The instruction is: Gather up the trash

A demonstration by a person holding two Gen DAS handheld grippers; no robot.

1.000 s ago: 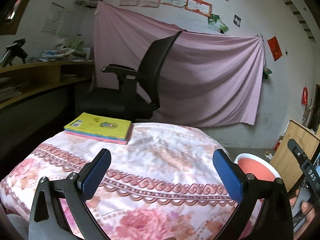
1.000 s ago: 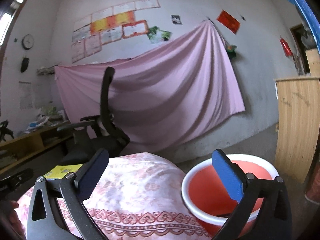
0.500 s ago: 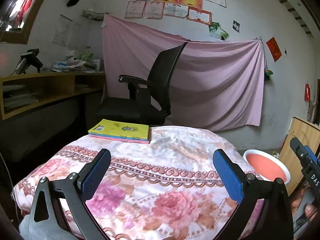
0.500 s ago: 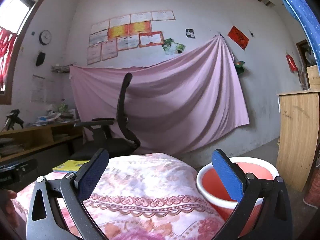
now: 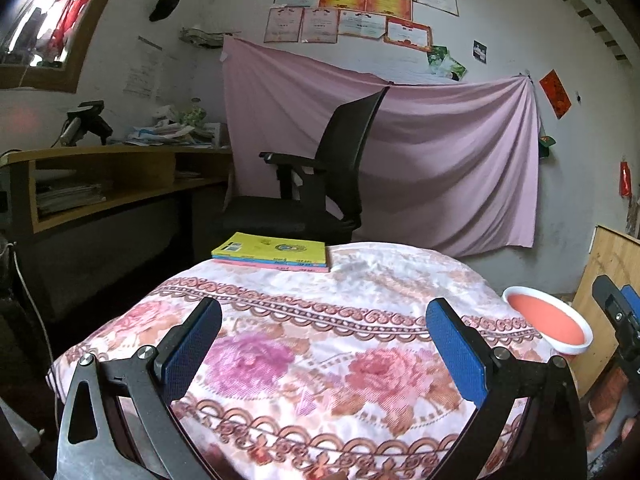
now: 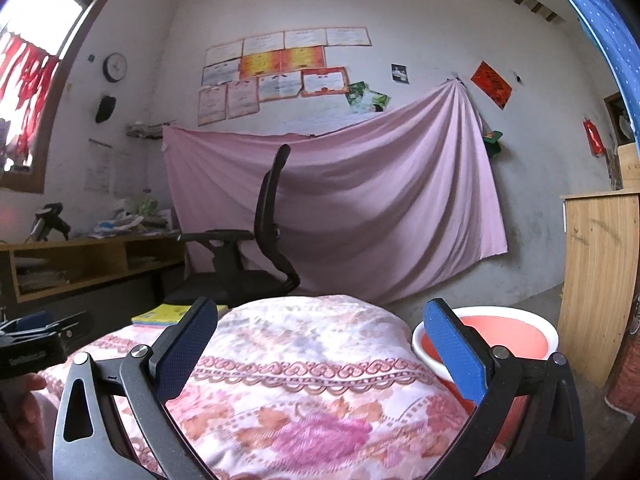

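left gripper [image 5: 322, 344] wide, empty, raised over floral worktop [image 5: 320, 320] | right gripper [image 6: 320, 344] wide, empty | bucket [image 6: 512, 340] at 3 o'clock beside worktop edge, likely for drops | no trash visible | books [image 5: 276, 256] at 11 o'clock

white wall [image 6: 420, 8] | pink sheet [image 6: 360, 200] | black chair [image 5: 320, 184] | wooden desk [image 5: 120, 176]

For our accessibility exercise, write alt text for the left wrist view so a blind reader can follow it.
The open left tool hovers empty above a table covered in a pink floral cloth. A stack of books lies at the far edge, before a black chair and a pink sheet hung on the wall. A red bucket stands to the right, beside the table.
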